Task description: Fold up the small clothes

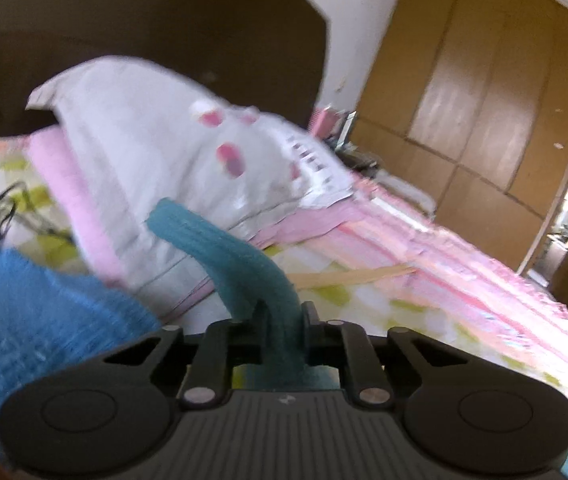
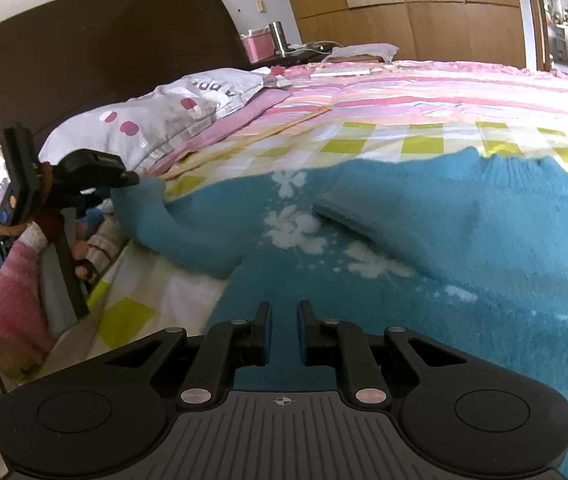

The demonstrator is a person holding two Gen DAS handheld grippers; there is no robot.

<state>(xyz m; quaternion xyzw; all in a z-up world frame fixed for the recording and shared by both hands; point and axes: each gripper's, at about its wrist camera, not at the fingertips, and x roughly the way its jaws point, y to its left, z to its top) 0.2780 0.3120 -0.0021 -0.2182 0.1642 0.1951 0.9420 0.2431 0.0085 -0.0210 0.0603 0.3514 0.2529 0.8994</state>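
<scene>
At the left edge of the right wrist view, the left gripper (image 2: 124,180) is pinching the cuff of the blue sweater's sleeve (image 2: 172,224). In the left wrist view that gripper (image 1: 284,312) is sitting at lower centre, its jaws clamped on the teal sleeve (image 1: 220,248), which is arching up toward the grey pillow (image 1: 144,140) in the middle of the frame. The blue sweater (image 2: 423,280) is lying spread over the bed (image 2: 403,136), filling the centre and right of the right wrist view. The right gripper (image 2: 284,316) is hovering at lower centre over the knit, its jaws standing slightly apart and holding nothing.
</scene>
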